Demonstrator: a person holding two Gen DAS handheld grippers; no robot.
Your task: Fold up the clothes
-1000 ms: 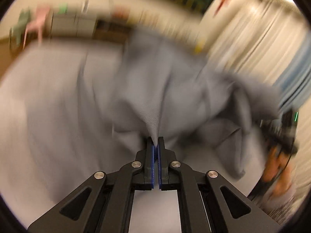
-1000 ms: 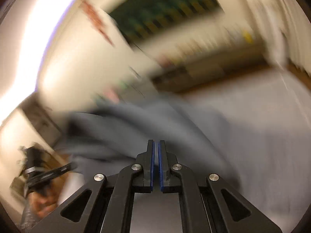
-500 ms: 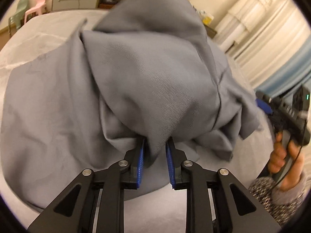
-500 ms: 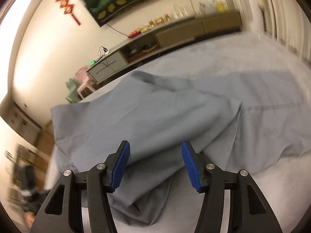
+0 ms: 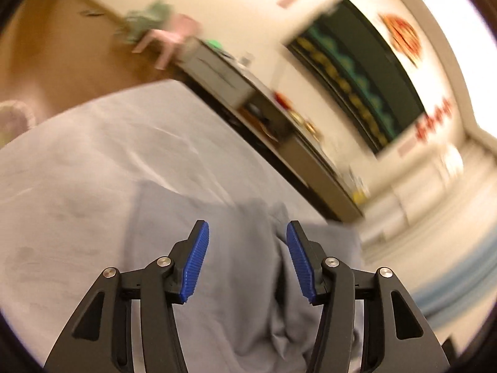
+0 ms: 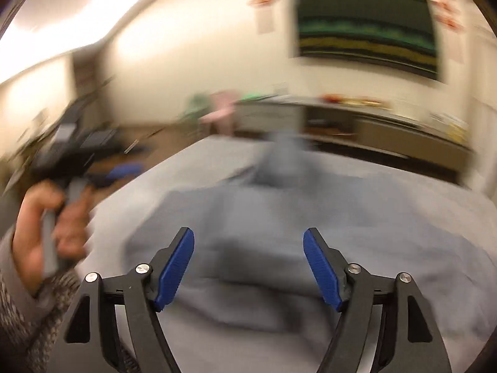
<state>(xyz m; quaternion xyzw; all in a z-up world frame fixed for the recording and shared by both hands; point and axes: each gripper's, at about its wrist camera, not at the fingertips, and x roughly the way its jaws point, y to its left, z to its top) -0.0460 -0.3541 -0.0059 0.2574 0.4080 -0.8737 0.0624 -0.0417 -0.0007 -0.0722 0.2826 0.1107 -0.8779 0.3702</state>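
Grey cloth, a crumpled garment (image 6: 273, 217), lies spread on a bed (image 5: 77, 192) covered by a lighter grey sheet. In the left wrist view the garment sits bunched just below and ahead of the left hand-held gripper (image 5: 247, 261), whose blue pads (image 5: 195, 267) stand apart with nothing pressed between them; its jaws have just been opening, and the cloth lies loose under the gap. The right hand-held gripper (image 6: 248, 267) is spread wider, its jaws also just having opened, and the garment lies on the bed beneath and beyond it, apart from the pads.

In the right wrist view, a hand (image 6: 52, 233) in a knitted sleeve (image 6: 21, 304) grips the handle of the other gripper at the left edge, beside the bed. Both views are blurred.

Past the far edge of the bed runs a long low cabinet (image 5: 279, 130) against a pale wall. A pink chair (image 5: 174, 35) and a green one (image 5: 146, 18) stand at its end on a brown floor (image 5: 62, 46). A dark framed picture (image 6: 366, 28) hangs above the cabinet, with red decorations (image 5: 403, 37) beside it. Pale curtains (image 5: 435, 233) hang at the right of the left wrist view.
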